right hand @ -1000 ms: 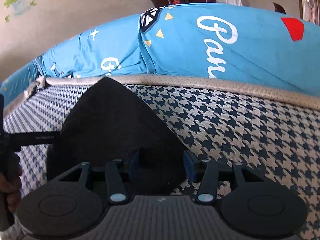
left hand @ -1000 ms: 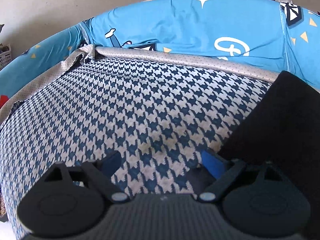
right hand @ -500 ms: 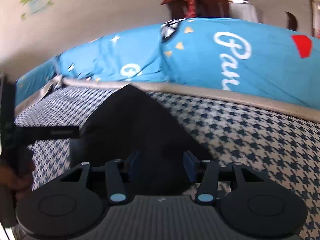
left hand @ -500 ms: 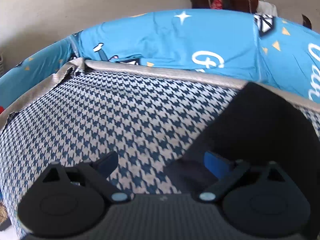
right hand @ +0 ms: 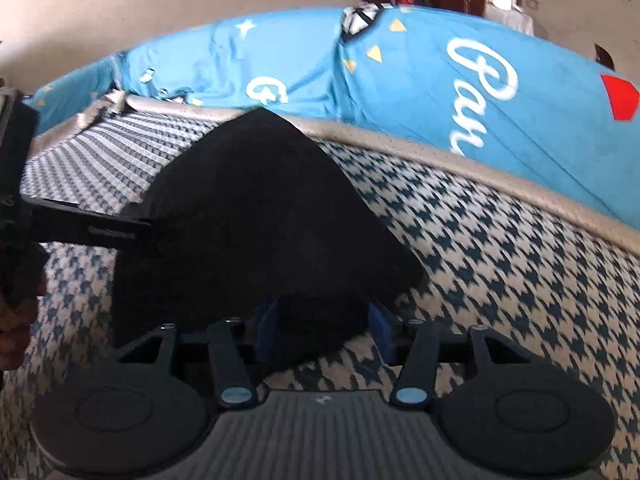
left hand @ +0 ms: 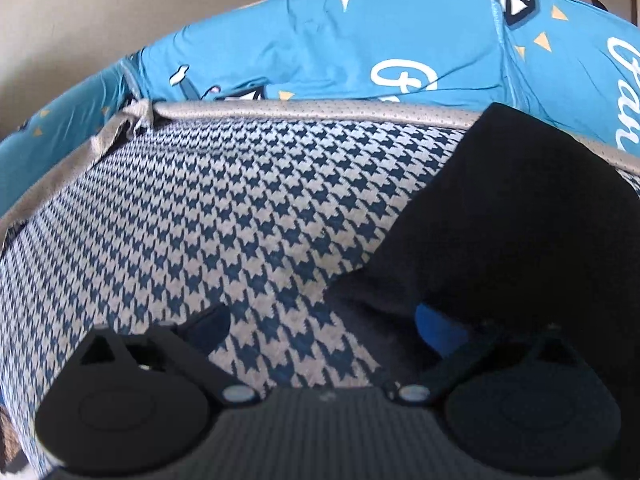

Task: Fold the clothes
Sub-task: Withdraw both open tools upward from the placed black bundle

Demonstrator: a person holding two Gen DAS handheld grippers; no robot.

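The black garment (right hand: 256, 216) is lying on the checked cushion (left hand: 224, 216), running toward twelve o'clock from the right claw (right hand: 322, 330), whose jaws are opening around its near edge; the left claw (left hand: 320, 328) is opening wide, the garment at its two o'clock.

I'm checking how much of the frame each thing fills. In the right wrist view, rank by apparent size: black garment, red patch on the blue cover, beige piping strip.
1. black garment
2. beige piping strip, long but thin
3. red patch, partly cut off by the frame edge
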